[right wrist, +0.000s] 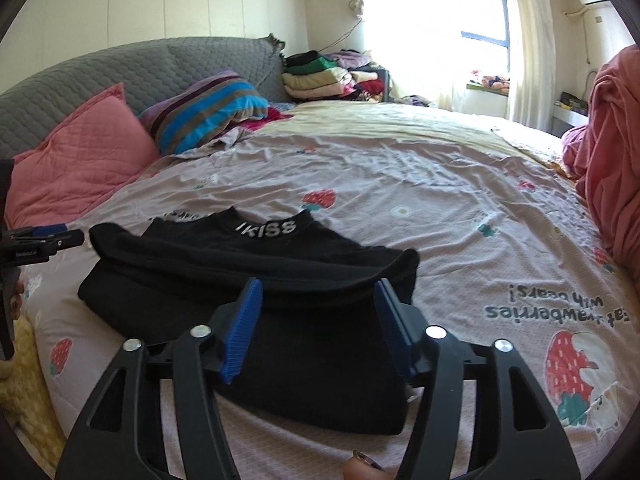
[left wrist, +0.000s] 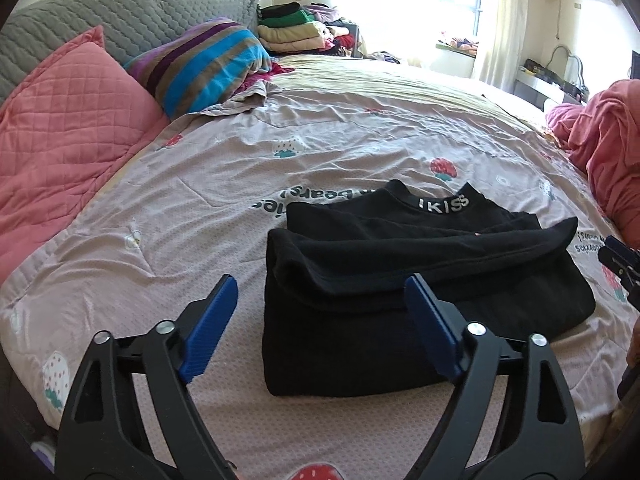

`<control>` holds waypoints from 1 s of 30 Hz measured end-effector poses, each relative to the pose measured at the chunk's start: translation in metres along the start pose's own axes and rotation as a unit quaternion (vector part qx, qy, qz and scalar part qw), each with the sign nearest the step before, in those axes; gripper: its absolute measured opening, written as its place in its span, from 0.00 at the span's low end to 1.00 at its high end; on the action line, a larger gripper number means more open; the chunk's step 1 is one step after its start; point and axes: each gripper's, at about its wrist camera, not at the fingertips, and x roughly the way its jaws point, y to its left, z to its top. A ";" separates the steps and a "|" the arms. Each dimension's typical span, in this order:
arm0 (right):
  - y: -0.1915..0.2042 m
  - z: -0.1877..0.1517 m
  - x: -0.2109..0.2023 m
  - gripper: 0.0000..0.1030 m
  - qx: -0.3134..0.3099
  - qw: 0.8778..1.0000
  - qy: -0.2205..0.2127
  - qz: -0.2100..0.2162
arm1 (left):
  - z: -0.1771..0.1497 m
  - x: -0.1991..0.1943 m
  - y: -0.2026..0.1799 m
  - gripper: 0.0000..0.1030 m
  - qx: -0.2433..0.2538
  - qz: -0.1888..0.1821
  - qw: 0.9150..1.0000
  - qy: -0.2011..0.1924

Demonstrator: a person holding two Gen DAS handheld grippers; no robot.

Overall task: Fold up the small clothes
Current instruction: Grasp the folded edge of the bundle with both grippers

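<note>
Left wrist view: left claw [left wrist: 320, 304] was spread wide w/ nothing between its blue pads [left wrist: 208, 328], hovering at the near left corner of the black garment [left wrist: 400, 280]. Garment lay partly folded on the bed [left wrist: 200, 220], on a pinkish strawberry-print cover; a rolled fold ran across its middle, and a collar band reading "IKISS" [left wrist: 443, 202] sat at the far edge. 1 pad overlapped the garment's near part in the picture; couldn't tell if it touched. Right claw [left wrist: 618, 258] poked in at the right edge, just beside the garment's right end; only part of it showed there. Pink quilted pillow [left wrist: 72, 128] and striped pillow [left wrist: 200, 64] lay at the far left, w/ a stack of folded clothes [left wrist: 296, 28] beyond.

Right wrist view: right claw [right wrist: 318, 300] was also wide open, holding nothing, its 2 blue pads [right wrist: 240, 332] framing the near edge of the black garment [right wrist: 248, 264], right below the rolled fold. Left claw [right wrist: 48, 238] showed at the left edge, near the garment's left end. A pink blanket heap [right wrist: 612, 152] sat at the right side of the bed [right wrist: 440, 200].
</note>
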 end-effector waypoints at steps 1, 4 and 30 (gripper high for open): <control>0.002 -0.001 0.001 0.58 -0.002 1.000 0.002 0.002 | -0.002 0.000 -0.002 0.77 0.002 0.000 1.000 0.002; 0.010 -0.006 0.005 0.58 -0.012 1.000 0.014 0.008 | -0.005 0.001 -0.003 0.78 0.002 -0.003 1.000 0.006; 0.030 -0.014 0.099 0.24 -0.043 0.992 0.122 0.001 | -0.019 0.069 -0.002 0.41 0.006 -0.013 0.997 0.077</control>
